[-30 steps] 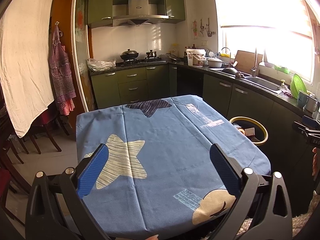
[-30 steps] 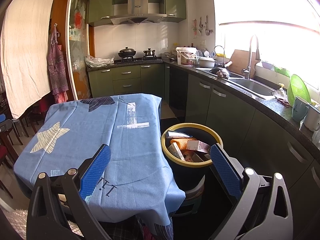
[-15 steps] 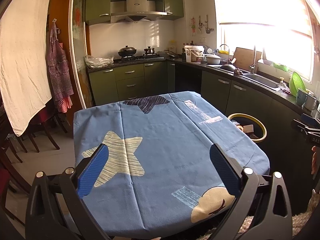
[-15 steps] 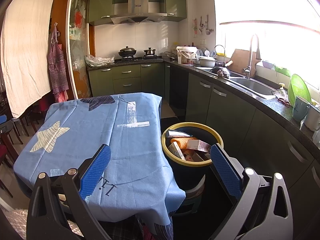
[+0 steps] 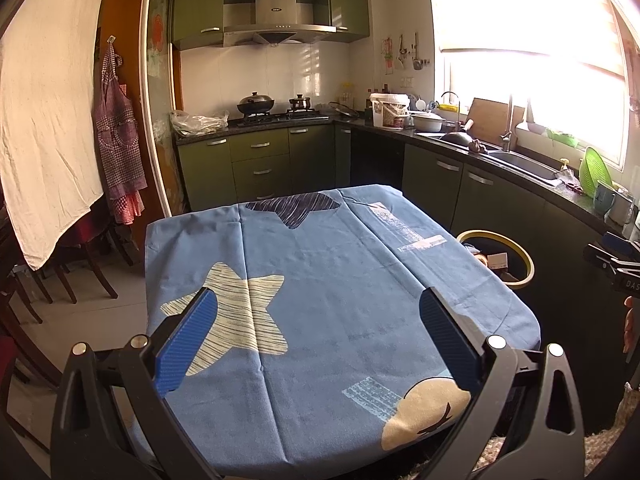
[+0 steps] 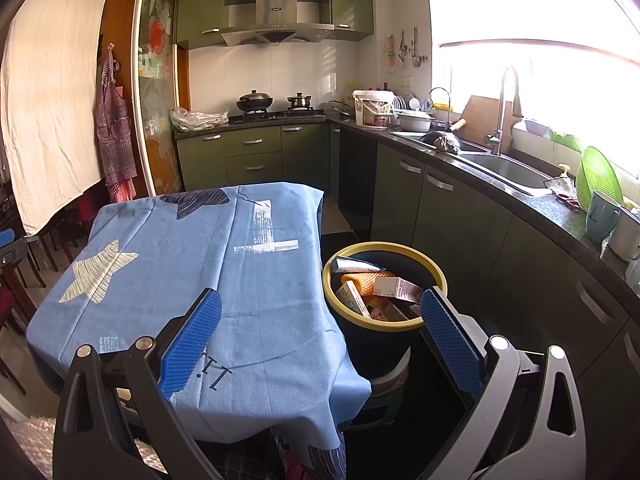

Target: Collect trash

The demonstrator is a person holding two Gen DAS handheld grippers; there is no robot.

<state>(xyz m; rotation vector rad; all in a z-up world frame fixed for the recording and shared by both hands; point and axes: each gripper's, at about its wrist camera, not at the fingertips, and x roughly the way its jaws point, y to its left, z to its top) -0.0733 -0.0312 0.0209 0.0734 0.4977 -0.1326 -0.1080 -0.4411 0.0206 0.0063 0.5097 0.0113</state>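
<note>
Both claws hang spread wide with nothing in them, the left gripper [image 5: 318, 334] over the blue tablecloth [image 5: 328, 288], the right gripper [image 6: 320, 334] near the bin [image 6: 384, 280]. All the trash [image 6: 376, 288] sits piled near its yellow rim. Nudge that bin and a carton could spill out.

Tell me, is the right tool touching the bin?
Apart. The right wrist view shows the open tool held above and short of the bin, fingers clear of its rim.
</note>
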